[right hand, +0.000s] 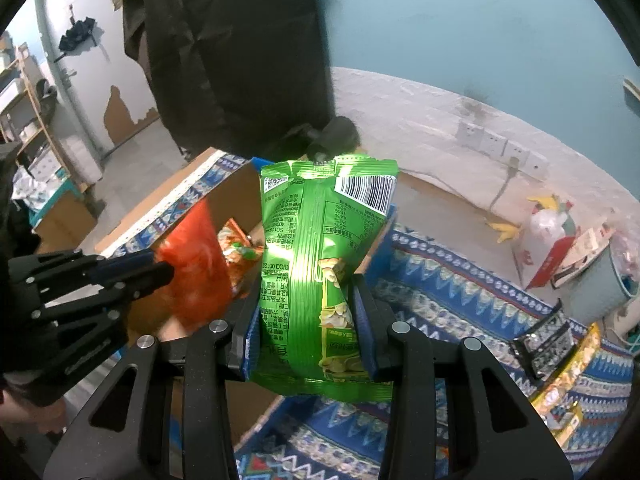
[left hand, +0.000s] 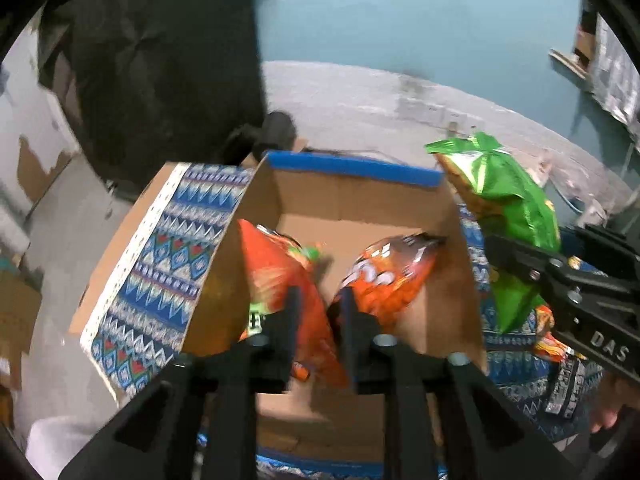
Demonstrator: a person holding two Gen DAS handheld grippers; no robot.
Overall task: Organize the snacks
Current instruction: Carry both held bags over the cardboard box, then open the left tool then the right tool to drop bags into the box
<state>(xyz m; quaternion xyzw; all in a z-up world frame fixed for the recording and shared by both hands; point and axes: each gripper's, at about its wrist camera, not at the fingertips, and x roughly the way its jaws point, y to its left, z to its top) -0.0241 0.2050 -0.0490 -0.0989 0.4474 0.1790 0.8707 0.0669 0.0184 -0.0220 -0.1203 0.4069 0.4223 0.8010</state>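
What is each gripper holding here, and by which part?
The right gripper clamps the green snack bag by its lower end, bag upright. The left gripper stands part open over the cardboard box; the blurred orange bag looks released.

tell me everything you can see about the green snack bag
The green snack bag is a glossy crinkled foil packet, puffed with air. Its back faces the right wrist camera: a barcode near the top seam, small printed text, and chip pictures lower down. It stands roughly upright, held off the patterned cloth, pinched at its lower half by the right claw, beside the open cardboard box. Nothing else visibly touches it.
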